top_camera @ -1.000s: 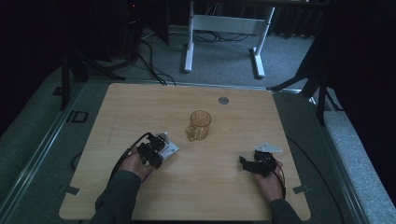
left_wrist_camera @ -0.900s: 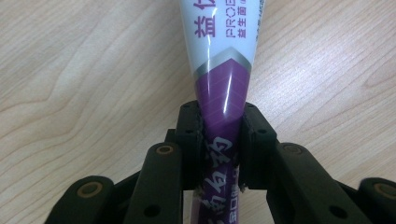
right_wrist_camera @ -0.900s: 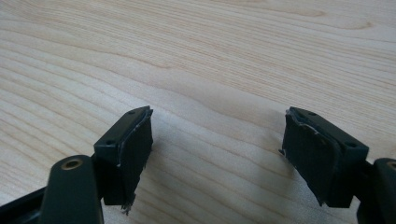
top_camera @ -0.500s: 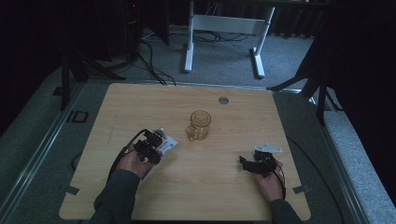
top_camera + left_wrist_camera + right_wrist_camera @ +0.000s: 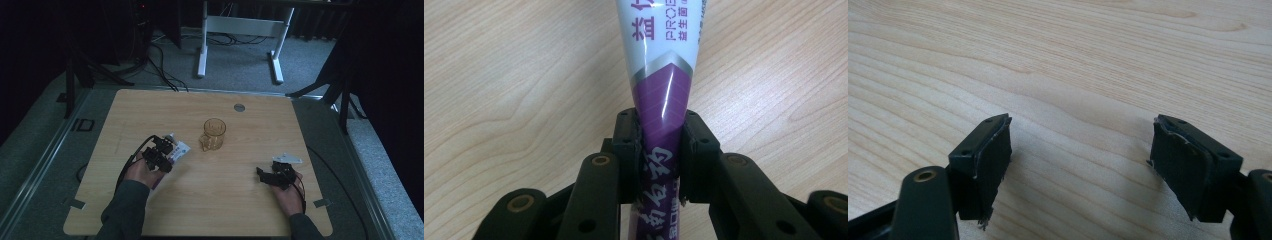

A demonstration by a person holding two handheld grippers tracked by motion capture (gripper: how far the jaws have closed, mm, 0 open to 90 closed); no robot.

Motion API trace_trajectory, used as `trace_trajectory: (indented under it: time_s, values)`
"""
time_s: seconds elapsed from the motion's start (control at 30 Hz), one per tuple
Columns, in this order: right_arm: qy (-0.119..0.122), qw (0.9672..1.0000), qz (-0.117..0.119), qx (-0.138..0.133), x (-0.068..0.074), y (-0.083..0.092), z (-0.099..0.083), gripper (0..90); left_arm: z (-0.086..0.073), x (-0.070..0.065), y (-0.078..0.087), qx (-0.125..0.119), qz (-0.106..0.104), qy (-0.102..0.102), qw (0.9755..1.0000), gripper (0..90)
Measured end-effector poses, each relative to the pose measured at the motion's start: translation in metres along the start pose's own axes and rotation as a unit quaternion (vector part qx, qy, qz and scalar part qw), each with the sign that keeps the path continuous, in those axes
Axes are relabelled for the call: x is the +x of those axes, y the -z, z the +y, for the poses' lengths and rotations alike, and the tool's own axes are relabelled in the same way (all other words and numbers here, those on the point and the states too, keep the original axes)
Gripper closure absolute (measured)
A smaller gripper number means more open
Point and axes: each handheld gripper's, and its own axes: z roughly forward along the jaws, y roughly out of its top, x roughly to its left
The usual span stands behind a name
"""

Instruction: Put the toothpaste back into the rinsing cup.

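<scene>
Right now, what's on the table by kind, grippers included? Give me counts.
Grippers: 2, the left gripper shut on the tube, the right gripper open with nothing between its jaws.
Purple-and-white tube: 1.
Amber glass mug: 1.
Total: 4.

- an amber mug [image 5: 213,133] is seen upright near the table's [image 5: 150,107] middle.
- a grey disc [image 5: 239,107] is set in the tabletop beyond the mug.
- a white stand [image 5: 241,30] is seen on the floor behind.

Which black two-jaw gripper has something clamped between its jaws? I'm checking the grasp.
The left gripper: its jaws pinch a white and purple tube. The right gripper has jaws wide apart over bare wooden table.
</scene>
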Motion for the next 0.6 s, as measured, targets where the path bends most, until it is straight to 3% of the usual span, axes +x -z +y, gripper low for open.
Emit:
trace_trajectory:
  time_s: [0.6]
  values:
    - [0.000, 1.0000, 0.000, 0.000, 0.000, 0.000, 0.000, 24.2, 0.005, 0.002, 0.014, -0.033, 0.000, 0.009, 0.9994, 73.1]
